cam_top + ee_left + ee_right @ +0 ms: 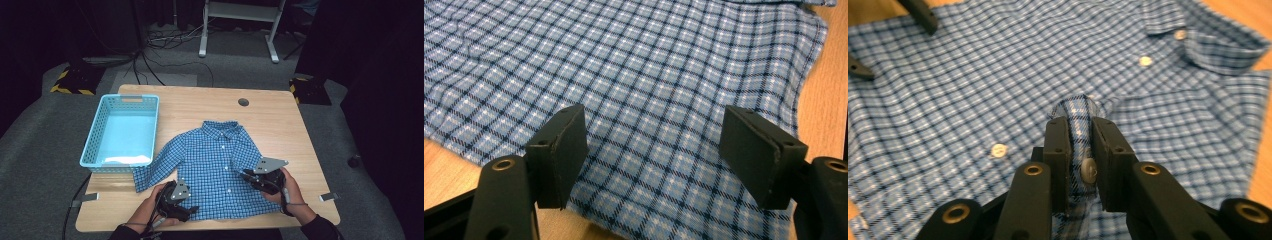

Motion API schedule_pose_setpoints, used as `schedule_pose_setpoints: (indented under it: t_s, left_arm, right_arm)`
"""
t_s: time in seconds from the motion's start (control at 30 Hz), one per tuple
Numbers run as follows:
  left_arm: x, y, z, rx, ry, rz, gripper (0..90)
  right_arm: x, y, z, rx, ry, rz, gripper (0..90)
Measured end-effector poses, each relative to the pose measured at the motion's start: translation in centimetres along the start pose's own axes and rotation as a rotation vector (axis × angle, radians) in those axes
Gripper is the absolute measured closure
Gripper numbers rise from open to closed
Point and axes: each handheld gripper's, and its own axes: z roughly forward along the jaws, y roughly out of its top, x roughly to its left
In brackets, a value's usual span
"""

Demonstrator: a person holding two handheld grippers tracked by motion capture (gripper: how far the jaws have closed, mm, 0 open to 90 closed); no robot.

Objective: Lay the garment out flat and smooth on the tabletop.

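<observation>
Shirt point(217, 167) lay spread flat and face up on the near half of the table point(280, 117), its collar toward the far edge and its hem toward me, one sleeve stretched out to the left until it nearly met the blue basket point(121, 131). The basket stood at the far left of the table with nothing of the shirt inside it. My right claw point(1080, 137) was closed on a small fold of the checked cloth along the button strip, a button caught between the jaws, and the fabric rose in a little ridge just beyond them. From above, that claw point(252, 176) sat on the right side of the shirt's front, in my right hand point(289, 192). My left claw point(654, 150) stood with its jaws wide apart, poised just above the cloth near the hem and gripping nothing; seen from overhead it point(190, 210) was at the near left corner of the shirt, held in my left hand point(152, 202). As I judged it, the work was only beginning: one pinch was made, no fold was laid, both sleeves were still out flat. What remained was nearly everything, namely a second grip with the left claw, the folding itself, and, I supposed, moving the shirt to the basket.
</observation>
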Motion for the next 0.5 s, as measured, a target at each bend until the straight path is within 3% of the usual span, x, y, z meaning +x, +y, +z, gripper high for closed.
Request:
schedule_pose_setpoints:
  t_s: [0.5]
  left_arm:
    - [0.2,-0.1,-0.1,0.002,-0.005,0.006,27.2]
  right_arm:
    - [-2.6,-0.7,-2.0,-0.054,-0.076,0.075,78.1]
